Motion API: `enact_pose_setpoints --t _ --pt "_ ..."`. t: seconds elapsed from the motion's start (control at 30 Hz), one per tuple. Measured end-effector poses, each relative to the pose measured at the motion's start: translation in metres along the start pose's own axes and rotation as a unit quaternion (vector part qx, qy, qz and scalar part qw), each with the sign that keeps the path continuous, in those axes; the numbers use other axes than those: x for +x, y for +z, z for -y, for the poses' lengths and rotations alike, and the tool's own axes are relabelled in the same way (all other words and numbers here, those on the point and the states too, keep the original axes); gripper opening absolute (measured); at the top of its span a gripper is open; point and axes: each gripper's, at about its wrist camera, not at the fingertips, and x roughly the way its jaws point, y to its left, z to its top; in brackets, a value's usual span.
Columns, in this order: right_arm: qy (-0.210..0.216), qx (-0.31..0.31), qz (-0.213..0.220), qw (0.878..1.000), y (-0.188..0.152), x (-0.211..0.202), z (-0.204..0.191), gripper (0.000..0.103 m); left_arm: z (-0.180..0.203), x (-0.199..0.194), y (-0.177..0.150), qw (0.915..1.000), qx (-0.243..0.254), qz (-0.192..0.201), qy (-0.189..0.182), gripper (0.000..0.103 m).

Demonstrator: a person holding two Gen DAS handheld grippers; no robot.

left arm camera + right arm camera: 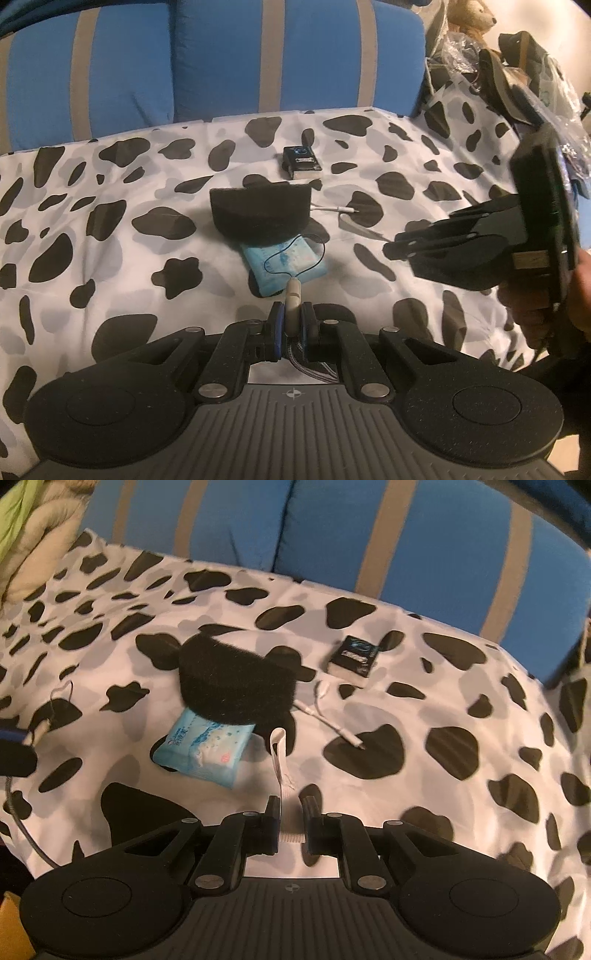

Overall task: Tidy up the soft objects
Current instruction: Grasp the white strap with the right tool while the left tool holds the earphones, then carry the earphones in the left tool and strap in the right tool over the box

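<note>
My left gripper (293,321) is shut on a small beige cord end (293,295); a thin dark cord loops from it over the blue tissue pack (284,267). The pack lies partly under a black half-round foam pad (260,216). In the right wrist view my right gripper (291,805) is shut on a white looped strip (279,760), held above the sheet near the tissue pack (205,749) and foam pad (236,686). The left view shows the right gripper (388,246) at the right, a person's hand behind it. The left gripper's fingers (16,749) show at the right view's left edge.
A cow-print sheet (110,221) covers the surface. A small black box (354,655) and a white adapter cable (332,720) lie beyond the pad. Blue striped cushions (221,55) stand behind. A teddy bear (472,16) and plastic bags (461,48) pile at far right; cream and green fabric (29,535) lies far left.
</note>
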Motion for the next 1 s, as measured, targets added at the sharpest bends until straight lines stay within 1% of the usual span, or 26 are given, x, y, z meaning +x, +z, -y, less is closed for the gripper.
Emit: enact_pose_setpoints --t 0.27,0.53,0.73,1.0 --pt "0.001 0.023 0.019 1.0 -0.016 -0.039 0.018 0.015 0.006 0.0 -0.003 0.9999 -0.006 0.002 -0.011 0.01" --pt "0.016 0.035 0.029 0.999 -0.041 -0.075 0.025 0.015 0.015 -0.008 -0.013 0.9999 -0.01 0.004 -0.013 0.009" --pt "0.026 0.033 0.033 0.999 -0.057 -0.095 0.022 0.015 0.017 -0.016 -0.024 0.9997 -0.02 -0.002 -0.014 0.01" --pt "0.041 0.024 0.034 0.998 -0.073 -0.113 0.009 0.015 0.031 -0.021 -0.042 0.9995 -0.008 -0.021 -0.023 0.009"
